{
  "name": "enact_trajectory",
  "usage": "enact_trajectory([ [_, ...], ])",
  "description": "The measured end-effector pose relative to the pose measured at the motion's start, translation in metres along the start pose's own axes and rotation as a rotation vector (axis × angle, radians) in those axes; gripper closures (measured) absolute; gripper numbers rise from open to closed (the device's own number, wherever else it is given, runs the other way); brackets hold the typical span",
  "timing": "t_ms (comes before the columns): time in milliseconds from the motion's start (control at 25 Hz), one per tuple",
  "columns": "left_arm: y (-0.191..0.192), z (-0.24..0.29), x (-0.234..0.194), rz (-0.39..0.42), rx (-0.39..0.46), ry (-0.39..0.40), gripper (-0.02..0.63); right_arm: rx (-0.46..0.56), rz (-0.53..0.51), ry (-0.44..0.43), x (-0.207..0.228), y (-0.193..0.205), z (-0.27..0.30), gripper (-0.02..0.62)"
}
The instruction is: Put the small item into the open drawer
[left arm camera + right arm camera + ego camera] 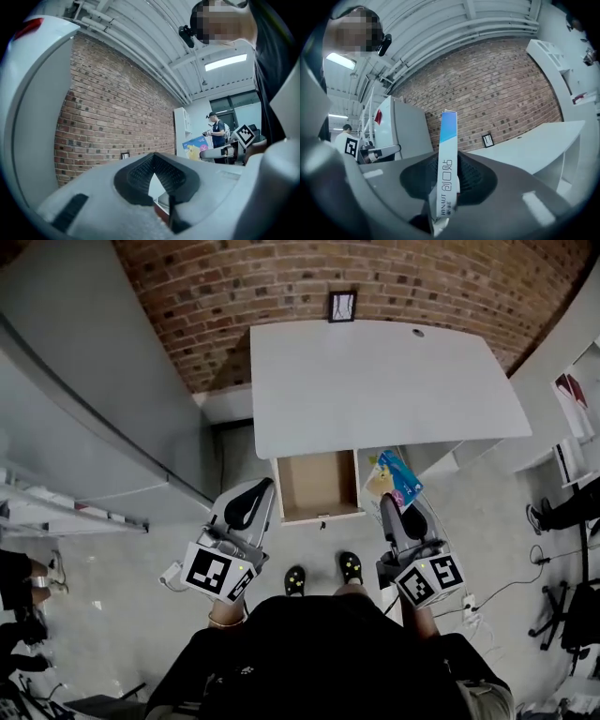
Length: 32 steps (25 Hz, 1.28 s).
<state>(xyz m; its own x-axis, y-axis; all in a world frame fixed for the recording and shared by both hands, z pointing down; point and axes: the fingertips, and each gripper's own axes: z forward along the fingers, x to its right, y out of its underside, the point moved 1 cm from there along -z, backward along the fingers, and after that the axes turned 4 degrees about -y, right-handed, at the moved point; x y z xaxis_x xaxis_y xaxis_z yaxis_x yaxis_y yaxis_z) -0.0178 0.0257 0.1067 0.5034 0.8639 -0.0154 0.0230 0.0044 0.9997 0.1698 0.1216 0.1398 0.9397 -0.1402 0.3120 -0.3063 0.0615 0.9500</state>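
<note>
A drawer [319,486] with a bare wooden inside stands pulled out under the front edge of the white table [375,381]. The small item is a flat blue-and-yellow box [394,479]. My right gripper [391,507] is shut on it, just right of the drawer and above the floor. In the right gripper view the box [447,140] stands edge-on between the pads of the right gripper [449,161], sticking up past the tips. My left gripper [251,504] hangs left of the drawer. In its own view the left gripper [153,157] has its tips together with nothing between them.
A brick wall [281,277] with a socket [342,306] lies behind the table. A grey cabinet [84,399] fills the left side. White shelving [572,399] and floor cables [497,592] are at the right. My shoes [323,573] stand just before the drawer. A person [216,136] stands far off.
</note>
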Motion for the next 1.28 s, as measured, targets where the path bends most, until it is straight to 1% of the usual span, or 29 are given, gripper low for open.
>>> enact_trajectory([
  [200, 0.003, -0.002, -0.003, -0.011, -0.013, -0.105, 0.606, -0.069, -0.034, -0.111, 0.009, -0.002, 0.029, 0.508],
  [400, 0.010, -0.007, -0.005, -0.024, -0.017, -0.190, 0.606, -0.128, -0.067, -0.183, 0.021, 0.007, 0.046, 0.508],
  [560, 0.016, -0.011, -0.011, -0.038, -0.039, -0.261, 0.606, -0.188, -0.103, -0.235, 0.029, 0.016, 0.060, 0.508],
  [880, 0.034, -0.015, -0.026, -0.056, -0.080, -0.331, 0.604, -0.321, -0.184, -0.303, 0.035, 0.051, 0.080, 0.508],
  [1120, 0.054, -0.016, -0.037, -0.094, -0.123, -0.377, 0.604, -0.445, -0.271, -0.343, 0.047, 0.091, 0.094, 0.508],
  [1280, 0.072, -0.017, -0.046, -0.125, -0.159, -0.400, 0.604, -0.525, -0.337, -0.384, 0.054, 0.122, 0.106, 0.508],
])
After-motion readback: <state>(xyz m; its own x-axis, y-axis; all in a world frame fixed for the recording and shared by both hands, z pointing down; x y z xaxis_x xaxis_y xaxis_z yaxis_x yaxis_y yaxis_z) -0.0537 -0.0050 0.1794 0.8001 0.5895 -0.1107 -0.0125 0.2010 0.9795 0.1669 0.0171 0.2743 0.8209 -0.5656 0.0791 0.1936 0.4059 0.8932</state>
